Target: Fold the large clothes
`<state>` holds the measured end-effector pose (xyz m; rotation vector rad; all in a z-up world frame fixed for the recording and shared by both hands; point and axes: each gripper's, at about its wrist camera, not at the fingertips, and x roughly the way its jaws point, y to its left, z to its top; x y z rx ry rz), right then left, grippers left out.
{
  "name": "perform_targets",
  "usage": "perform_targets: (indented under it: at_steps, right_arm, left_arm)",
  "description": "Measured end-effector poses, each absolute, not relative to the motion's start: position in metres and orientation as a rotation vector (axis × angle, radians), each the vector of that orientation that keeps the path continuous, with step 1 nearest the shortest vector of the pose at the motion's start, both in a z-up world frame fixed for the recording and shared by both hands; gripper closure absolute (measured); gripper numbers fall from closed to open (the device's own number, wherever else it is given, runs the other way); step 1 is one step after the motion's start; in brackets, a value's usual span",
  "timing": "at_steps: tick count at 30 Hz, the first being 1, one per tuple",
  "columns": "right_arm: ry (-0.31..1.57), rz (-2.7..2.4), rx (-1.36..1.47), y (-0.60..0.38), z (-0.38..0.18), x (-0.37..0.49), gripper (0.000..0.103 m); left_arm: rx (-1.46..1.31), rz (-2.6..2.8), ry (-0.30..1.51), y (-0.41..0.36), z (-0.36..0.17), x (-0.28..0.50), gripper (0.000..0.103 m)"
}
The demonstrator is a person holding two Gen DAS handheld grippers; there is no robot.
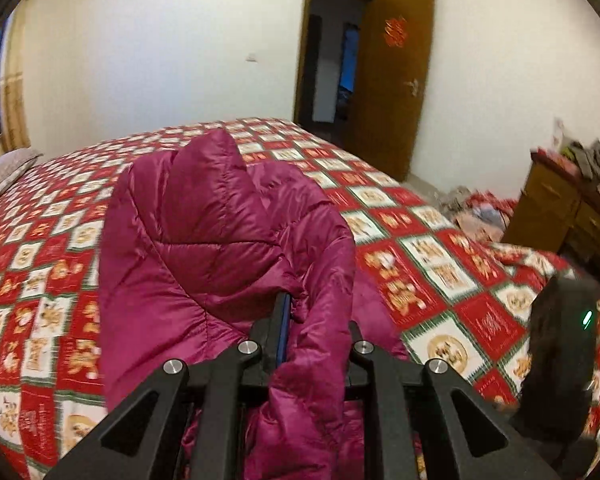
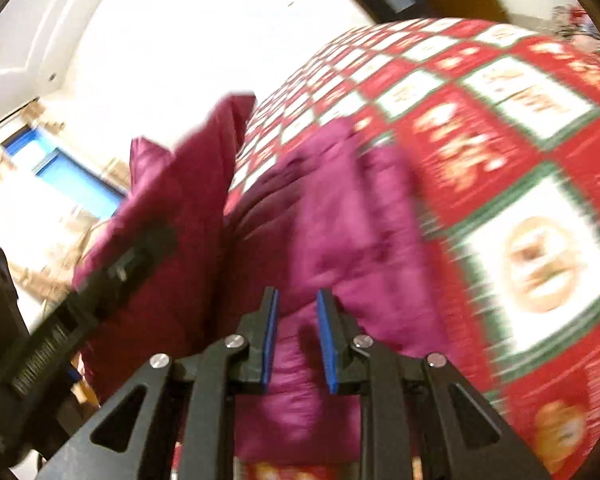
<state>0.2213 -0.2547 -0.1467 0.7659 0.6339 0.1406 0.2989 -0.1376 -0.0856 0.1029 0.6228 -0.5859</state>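
Magenta jacket point(image 1: 204, 232) lifted over the checked bedspread point(image 1: 440, 264).
A fold is clamped by the left gripper point(image 1: 300, 320); the right gripper point(image 2: 296, 300), at 3 o'clock, is parted around fabric, grip unclear.

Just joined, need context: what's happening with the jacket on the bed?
A person with a gripper in each hand is folding a magenta puffer jacket on a bed with a red checked bedspread. The left gripper is shut on a bunched fold of the jacket, lifting it off the bed. The right gripper sits over another part of the jacket with its fingers apart; the blurred view doesn't show them pinching any fabric. The fold isn't finished.
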Motion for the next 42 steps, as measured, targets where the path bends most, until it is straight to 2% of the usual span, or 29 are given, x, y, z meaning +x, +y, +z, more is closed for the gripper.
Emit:
perform_targets:
  at_steps: [7,15,21,25,26,33,42]
  right_arm:
    - [0.615,0.045,0.736,-0.291,-0.146,0.198,0.079]
    - [0.540,0.070,0.702,-0.318,-0.129,0.206,0.078]
    - [0.687,0.187,0.609,-0.295,-0.145,0.262,0.078]
    - [0.770,0.181,0.580,-0.291,-0.161,0.270,0.082]
    - [0.793,0.178,0.562,-0.290,-0.165,0.271,0.087]
    - [0.833,0.194,0.538,-0.297,-0.178,0.275,0.101]
    - [0.844,0.211,0.491,-0.298,-0.179,0.278,0.103]
  left_arm:
    - [0.219,-0.643,0.683,-0.185,-0.120,0.285,0.088]
    - [0.260,-0.689,0.707,-0.200,-0.150,0.278,0.088]
    - [0.285,-0.704,0.686,-0.199,-0.153,0.273,0.088]
    - [0.311,-0.695,0.680,-0.204,-0.156,0.268,0.086]
    - [0.318,-0.693,0.680,-0.206,-0.157,0.266,0.085]
    - [0.417,-0.671,0.659,-0.216,-0.156,0.245,0.075]
    - [0.483,-0.671,0.662,-0.214,-0.146,0.214,0.070]
